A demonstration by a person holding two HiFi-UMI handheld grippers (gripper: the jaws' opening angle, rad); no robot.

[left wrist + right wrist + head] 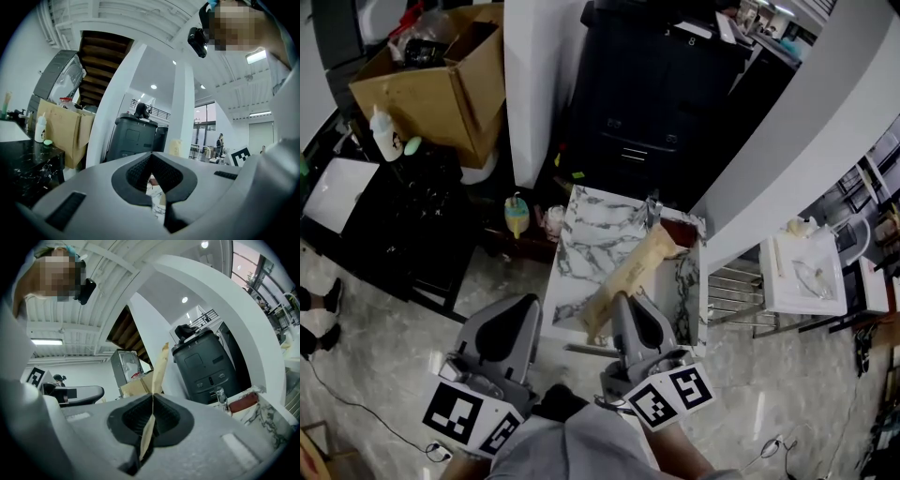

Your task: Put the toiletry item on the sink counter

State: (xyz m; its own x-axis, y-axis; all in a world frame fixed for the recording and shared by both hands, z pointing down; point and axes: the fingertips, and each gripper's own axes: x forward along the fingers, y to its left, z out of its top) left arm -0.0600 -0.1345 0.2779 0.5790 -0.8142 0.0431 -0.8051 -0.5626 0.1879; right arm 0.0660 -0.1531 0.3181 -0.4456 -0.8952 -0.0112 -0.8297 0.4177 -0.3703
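A flat tan paper packet (636, 270) slants over the white marble sink counter (586, 230). Its near end is pinched in my right gripper (622, 300), which is shut on it. In the right gripper view the packet (158, 371) shows edge-on, rising from between the closed jaws of the right gripper (152, 398). My left gripper (523, 305) hangs left of the counter's near corner, over the floor. Its jaws meet at the tip with nothing between them in the left gripper view, where the left gripper (150, 157) points at the room. A faucet (653, 212) stands at the counter's far right.
A black cabinet (652, 94) stands behind the counter and a white pillar (534, 84) to its left. An open cardboard box (441, 80) and a black table (412, 206) with a white bottle (386, 133) are at far left. A yellow bottle (517, 217) stands on the floor. A white stand (802, 272) is at right.
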